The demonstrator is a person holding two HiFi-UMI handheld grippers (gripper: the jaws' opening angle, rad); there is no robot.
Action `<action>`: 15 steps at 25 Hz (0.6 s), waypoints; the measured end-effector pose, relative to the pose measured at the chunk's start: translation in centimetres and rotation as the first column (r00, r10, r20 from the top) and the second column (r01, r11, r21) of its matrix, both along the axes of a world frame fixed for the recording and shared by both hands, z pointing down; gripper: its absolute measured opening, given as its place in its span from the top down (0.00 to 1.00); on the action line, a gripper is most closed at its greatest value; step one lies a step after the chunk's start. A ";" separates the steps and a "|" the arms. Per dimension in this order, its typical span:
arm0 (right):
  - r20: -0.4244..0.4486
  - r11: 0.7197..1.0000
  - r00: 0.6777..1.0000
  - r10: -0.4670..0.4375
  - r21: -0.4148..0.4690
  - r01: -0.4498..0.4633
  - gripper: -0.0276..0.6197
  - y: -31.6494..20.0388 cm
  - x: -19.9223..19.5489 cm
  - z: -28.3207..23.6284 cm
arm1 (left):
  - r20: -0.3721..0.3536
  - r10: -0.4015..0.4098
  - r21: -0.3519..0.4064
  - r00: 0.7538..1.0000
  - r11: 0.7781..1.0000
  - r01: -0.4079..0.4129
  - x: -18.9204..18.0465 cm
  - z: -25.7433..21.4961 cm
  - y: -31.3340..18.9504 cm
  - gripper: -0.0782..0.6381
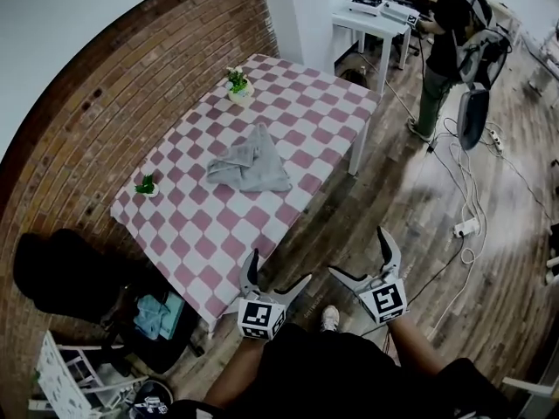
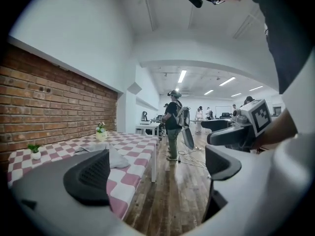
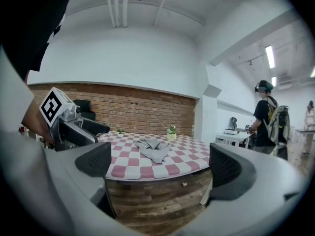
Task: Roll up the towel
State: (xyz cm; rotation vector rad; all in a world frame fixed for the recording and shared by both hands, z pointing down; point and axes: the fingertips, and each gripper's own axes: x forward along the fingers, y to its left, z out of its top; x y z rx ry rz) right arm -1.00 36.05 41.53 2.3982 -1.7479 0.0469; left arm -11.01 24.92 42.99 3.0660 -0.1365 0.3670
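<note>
Nearest, at 6 o'clock in the head view, the left gripper (image 1: 279, 267) and the right gripper (image 1: 356, 251) hang over the wooden plank floor (image 1: 384, 199), short of the surface. Each gripper's own view shows its fingers spread wide with nothing between them, only floor and table edge beyond. Nothing has been touched, so the step in hand looks like the approach.

At 8 o'clock from the left gripper, a dark open bag (image 1: 144, 326) sits on the floor by the table and holds a turquoise cloth-like item (image 1: 159, 314). What else is inside cannot be told.

Further on, the pink-and-white checked surface (image 1: 188, 225) carries the crumpled grey fabric towel (image 1: 249, 166) near its middle. It is at about 11 o'clock from the grippers and well apart from them. It lies bunched, with a peak toward 12 o'clock and folds overlapping.

A good roll probably calls for flattening first. Each gripper would take a corner of the near hem and draw the cloth out square. The roll would then start from one edge, with both sets of fingers advancing evenly so it does not skew.

Two small white pots stand on the surface, one (image 1: 146, 187) at 9 o'clock of the towel and one (image 1: 238, 90) at 12 o'clock. Each holds a green plant.

Farthest, at 1 o'clock, a person in dark clothes (image 1: 450, 42) stands by a white table (image 1: 371, 17).
</note>
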 end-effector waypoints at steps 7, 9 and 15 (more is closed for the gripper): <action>0.010 0.997 0.998 -0.065 -0.038 0.065 0.04 -2.9 1.3 1.1 | 0.011 -0.087 -0.012 0.996 0.996 0.087 0.0 0.8 -2.6 0.06; -0.017 0.996 0.996 -0.082 -0.041 0.082 0.04 -4.4 1.7 1.0 | 0.010 -0.102 -0.003 0.995 0.995 0.102 0.6 1.0 -3.8 0.07; -0.155 0.976 0.969 -0.193 -0.130 0.173 0.04 -9.8 2.3 1.7 | -0.003 -0.152 -0.016 0.988 0.988 0.152 2.3 1.6 -7.6 0.08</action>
